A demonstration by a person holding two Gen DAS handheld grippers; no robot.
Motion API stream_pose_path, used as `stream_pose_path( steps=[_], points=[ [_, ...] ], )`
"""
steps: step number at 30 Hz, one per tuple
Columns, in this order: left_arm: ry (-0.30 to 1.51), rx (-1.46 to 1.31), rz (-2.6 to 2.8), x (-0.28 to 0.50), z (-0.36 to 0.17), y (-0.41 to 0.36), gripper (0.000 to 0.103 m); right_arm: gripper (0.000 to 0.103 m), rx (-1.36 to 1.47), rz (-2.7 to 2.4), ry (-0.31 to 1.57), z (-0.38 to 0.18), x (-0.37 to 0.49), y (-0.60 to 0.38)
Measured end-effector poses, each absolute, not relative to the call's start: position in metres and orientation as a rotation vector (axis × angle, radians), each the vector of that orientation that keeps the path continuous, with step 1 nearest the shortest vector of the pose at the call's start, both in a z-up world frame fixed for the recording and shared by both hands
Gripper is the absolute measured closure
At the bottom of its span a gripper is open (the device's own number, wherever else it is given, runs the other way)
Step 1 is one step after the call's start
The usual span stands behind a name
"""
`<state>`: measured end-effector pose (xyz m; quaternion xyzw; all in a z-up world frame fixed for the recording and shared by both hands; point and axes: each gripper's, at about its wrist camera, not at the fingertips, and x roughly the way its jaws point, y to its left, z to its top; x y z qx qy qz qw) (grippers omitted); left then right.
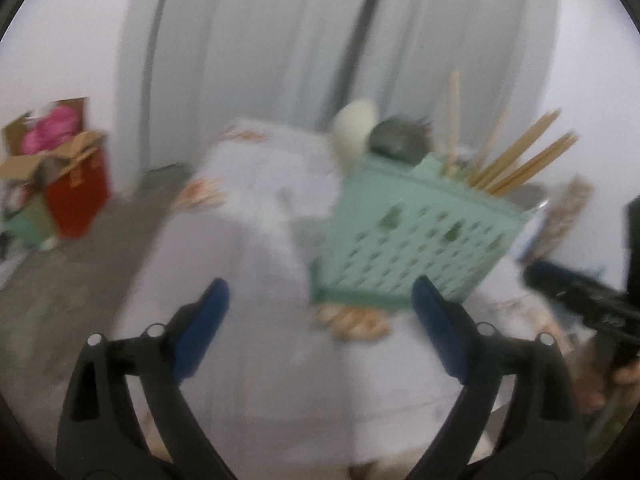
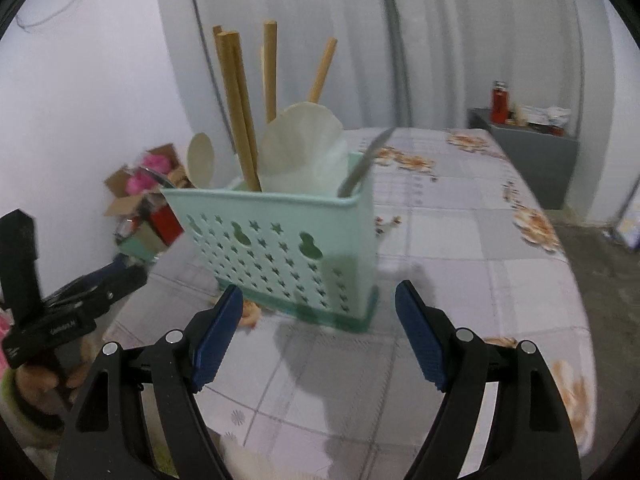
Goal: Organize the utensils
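The task looks nearly done: utensils (image 2: 256, 120) stand in the basket (image 2: 280, 248), both tongs, left (image 1: 320, 332) and right (image 2: 320, 332), spread empty before it.

Both grippers share one build: the left gripper (image 1: 320, 334) and the right gripper (image 2: 319, 338) have glossy black plastic arms with slot-shaped cut-outs, round silver pivot screws at the knuckles, and ribbed dark-blue pads (image 2: 420, 340) on the fingers. Seen left of the right gripper's fingers, the left gripper's black body carries small white lettering, too blurred to read.
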<state>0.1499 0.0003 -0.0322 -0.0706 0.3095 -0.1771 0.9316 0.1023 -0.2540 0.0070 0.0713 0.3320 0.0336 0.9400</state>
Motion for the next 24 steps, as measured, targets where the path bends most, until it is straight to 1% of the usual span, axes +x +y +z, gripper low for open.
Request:
stream_pose_path(
  steps=[3, 6, 11, 17, 21, 24],
  points=[
    [0.674, -0.152, -0.288, 0.142, -0.033, 0.005, 0.01, 0.015, 0.133, 0.012, 0.689, 0.01, 0.096, -0.246],
    [0.669, -0.15, -0.211, 0.126, -0.024, 0.004, 0.009, 0.007, 0.148, -0.046, 0.702, 0.01, 0.09, -0.238],
    [0.626, -0.046, -0.1, 0.111, -0.01, -0.01, 0.009, 0.007, 0.084, -0.151, 0.741, 0.002, 0.09, -0.221],
    [0.57, 0.086, 0.0, 0.103, 0.0, -0.023, 0.009, 0.007, 0.028, -0.221, 0.738, -0.001, 0.085, -0.208],
    [0.581, 0.163, 0.015, 0.103, 0.001, -0.029, 0.009, 0.007, 0.013, -0.289, 0.735, 0.001, 0.088, -0.208],
    [0.601, 0.16, 0.035, 0.106, -0.001, -0.026, 0.009, 0.007, 0.012, -0.32, 0.725, 0.006, 0.087, -0.209]
  ],
)
